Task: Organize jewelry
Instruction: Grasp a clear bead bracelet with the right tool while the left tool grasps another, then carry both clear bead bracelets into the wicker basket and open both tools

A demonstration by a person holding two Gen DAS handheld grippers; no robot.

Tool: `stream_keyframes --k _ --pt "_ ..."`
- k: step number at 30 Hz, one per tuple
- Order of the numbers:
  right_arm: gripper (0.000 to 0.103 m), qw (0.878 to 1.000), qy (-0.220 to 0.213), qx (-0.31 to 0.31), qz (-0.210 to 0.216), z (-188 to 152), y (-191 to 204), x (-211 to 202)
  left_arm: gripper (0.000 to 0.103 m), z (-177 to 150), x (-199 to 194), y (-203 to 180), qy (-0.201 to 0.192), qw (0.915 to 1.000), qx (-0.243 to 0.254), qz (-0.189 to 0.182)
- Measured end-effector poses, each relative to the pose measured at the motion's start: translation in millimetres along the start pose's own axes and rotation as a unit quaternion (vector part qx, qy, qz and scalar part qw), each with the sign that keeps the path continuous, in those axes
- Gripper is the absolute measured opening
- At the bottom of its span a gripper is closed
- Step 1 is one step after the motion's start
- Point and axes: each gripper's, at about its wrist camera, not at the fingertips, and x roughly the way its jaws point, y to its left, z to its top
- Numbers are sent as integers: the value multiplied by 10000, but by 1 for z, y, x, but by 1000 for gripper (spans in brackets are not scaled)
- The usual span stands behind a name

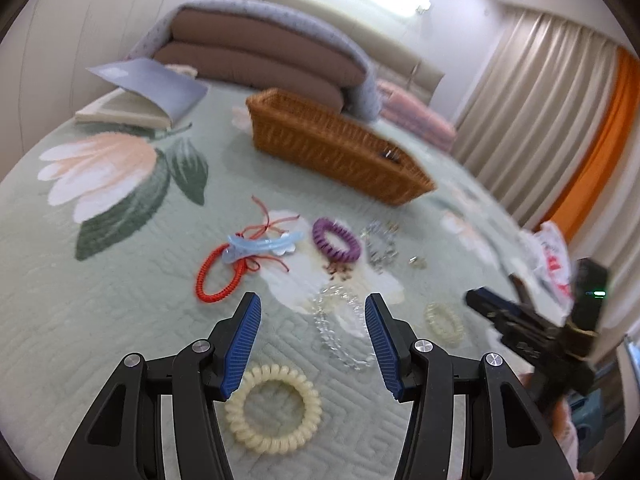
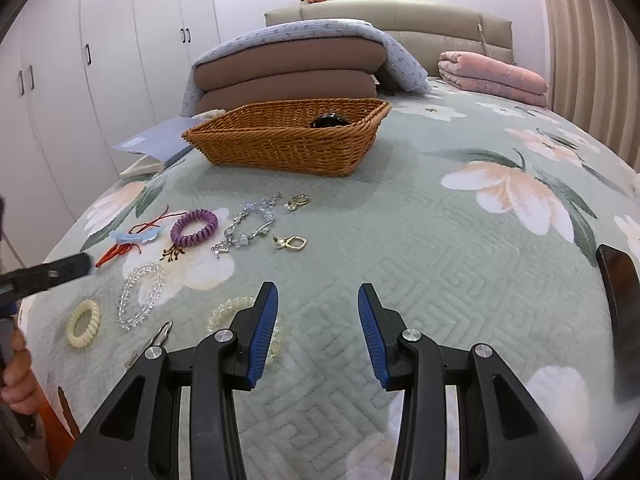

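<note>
Jewelry and hair ties lie scattered on a floral bedspread before a wicker basket [image 2: 288, 140] that holds a dark item [image 2: 329, 121]. My left gripper [image 1: 314, 308] is open and empty above a cream spiral hair tie [image 1: 274, 410] and a clear bead bracelet [image 1: 340, 328]. A purple spiral tie [image 1: 336, 240], a blue clip [image 1: 260, 245], an orange-red tie [image 1: 218, 280] and a silver necklace [image 1: 380, 246] lie further off. My right gripper [image 2: 318, 296] is open and empty over bare bedspread, with a pale spiral tie [image 2: 232, 312] beside its left finger. Gold earrings [image 2: 292, 243] lie ahead.
An open book [image 1: 140, 96] lies at the back left. Stacked brown cushions under a blue cover [image 2: 288, 68] and a folded pink quilt [image 2: 492, 76] stand behind the basket. A hairpin [image 2: 156, 340] lies by the bed edge. A dark phone [image 2: 620, 300] is at the right.
</note>
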Motion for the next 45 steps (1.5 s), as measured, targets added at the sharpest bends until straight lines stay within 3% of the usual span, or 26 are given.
stream_keyframes --k 5,12,17,19,22,26,38,45 --pt "44 9996 71 -271 96 -2 13 2 47 -5 26 -10 291 9995 51 -109" --pt "43 9977 360 -579 -9 -6 26 14 46 -9 34 -24 277 9988 361 181" --pt "42 9968 480 -640 -60 -7 28 20 32 -10 40 -33 311 9961 607 553" --pt "38 9957 494 -764 -198 -8 33 23 22 -11 44 -38 341 9940 725 748" --pt "16 9932 507 -1014 -271 -10 42 25 8 -11 47 -41 329 9916 836 934" --pt "11 9913 457 -1184 -338 -12 49 24 7 -15 45 -44 273 9901 967 981" --pt "10 9967 148 -803 4 -7 35 10 8 -14 32 -40 84 9941 812 711" --pt "10 9982 -30 -564 221 -2 27 0 8 -6 15 -36 -236 9977 631 102"
